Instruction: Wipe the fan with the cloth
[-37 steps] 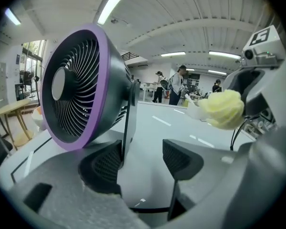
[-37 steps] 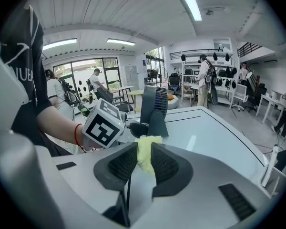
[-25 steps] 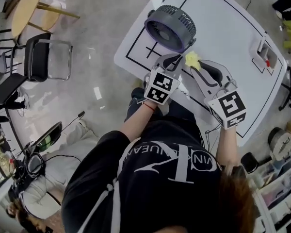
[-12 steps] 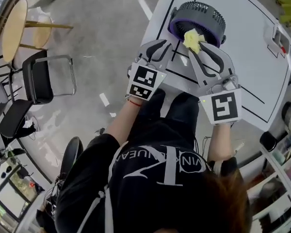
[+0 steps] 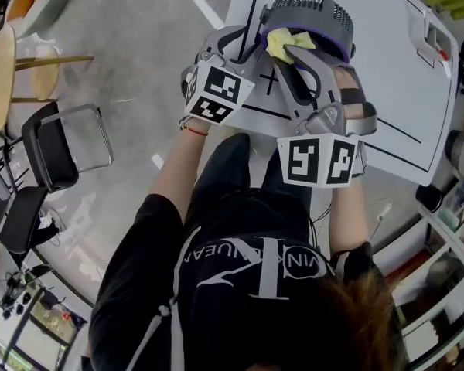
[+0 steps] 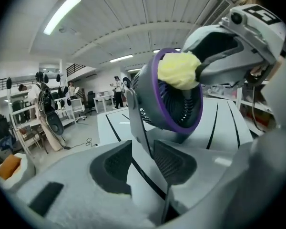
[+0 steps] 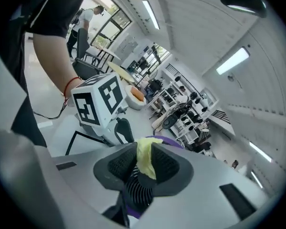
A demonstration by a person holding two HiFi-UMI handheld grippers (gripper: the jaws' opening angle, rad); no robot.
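Right tool [image 7: 143, 162] is clamped on the yellow cloth [image 7: 144, 149], pressing it against the fan [image 5: 315, 12] sitting near the tabletop [image 5: 387, 76] edge. Left tool [image 6: 142, 160] is opening, with the fan's stand [image 6: 134, 116] between its jaws.

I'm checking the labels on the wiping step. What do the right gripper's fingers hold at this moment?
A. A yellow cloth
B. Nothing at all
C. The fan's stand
A: in its own view the right gripper is shut on the yellow cloth, which bulges out between the fingers at the purple rim of the fan.
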